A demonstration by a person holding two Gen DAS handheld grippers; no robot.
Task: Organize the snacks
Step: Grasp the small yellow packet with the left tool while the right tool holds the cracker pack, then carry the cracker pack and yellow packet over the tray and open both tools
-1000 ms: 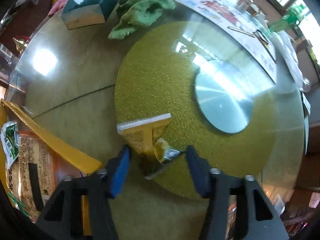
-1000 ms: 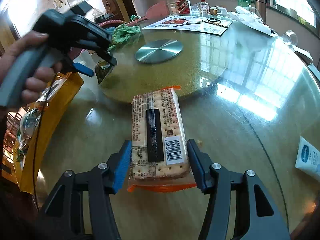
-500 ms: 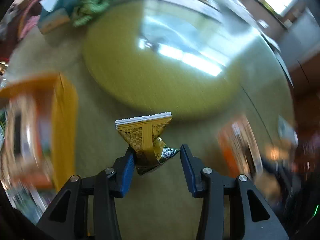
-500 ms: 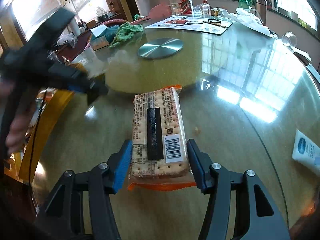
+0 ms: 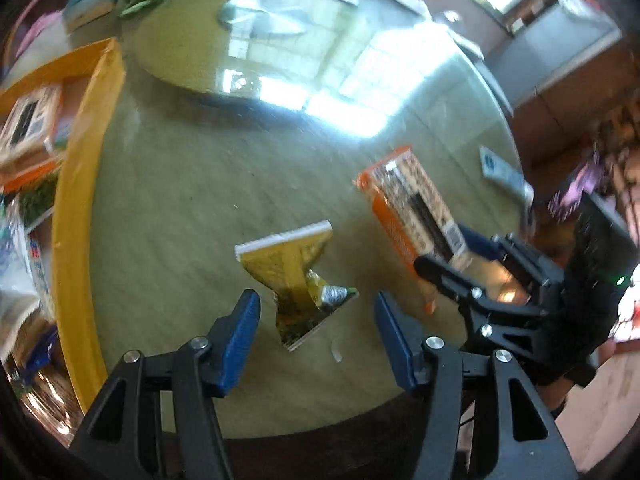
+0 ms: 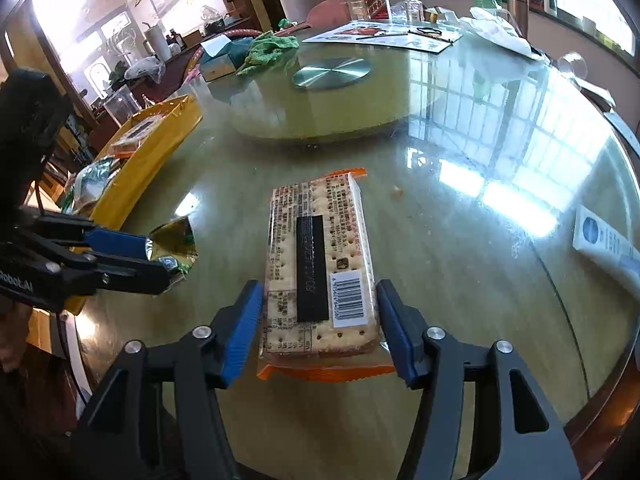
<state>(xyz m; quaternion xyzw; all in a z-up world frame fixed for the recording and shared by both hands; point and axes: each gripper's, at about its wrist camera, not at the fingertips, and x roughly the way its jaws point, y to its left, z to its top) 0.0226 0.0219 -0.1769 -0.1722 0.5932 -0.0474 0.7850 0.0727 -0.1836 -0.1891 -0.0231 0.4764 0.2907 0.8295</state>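
A crumpled gold snack packet (image 5: 298, 280) lies on the glass table between the open jaws of my left gripper (image 5: 316, 322); neither finger touches it. It also shows in the right wrist view (image 6: 174, 246), beside the left gripper (image 6: 132, 258). A cracker pack (image 6: 320, 268) with orange ends lies flat between the open jaws of my right gripper (image 6: 320, 320), the pads close beside its near end. In the left wrist view the cracker pack (image 5: 416, 216) and the right gripper (image 5: 460, 256) sit at the right.
A yellow tray (image 6: 160, 152) holding several snack packs stands at the table's left; it also shows in the left wrist view (image 5: 80, 184). A glass turntable (image 6: 332, 72) fills the table's middle. A white-blue sachet (image 6: 604, 240) lies right. A green cloth (image 6: 268, 50) and bottles sit at the back.
My left gripper swung from the turntable side down to the table's front with the gold packet, then opened; the packet now lies free between its jaws. My right gripper stayed around the cracker pack.
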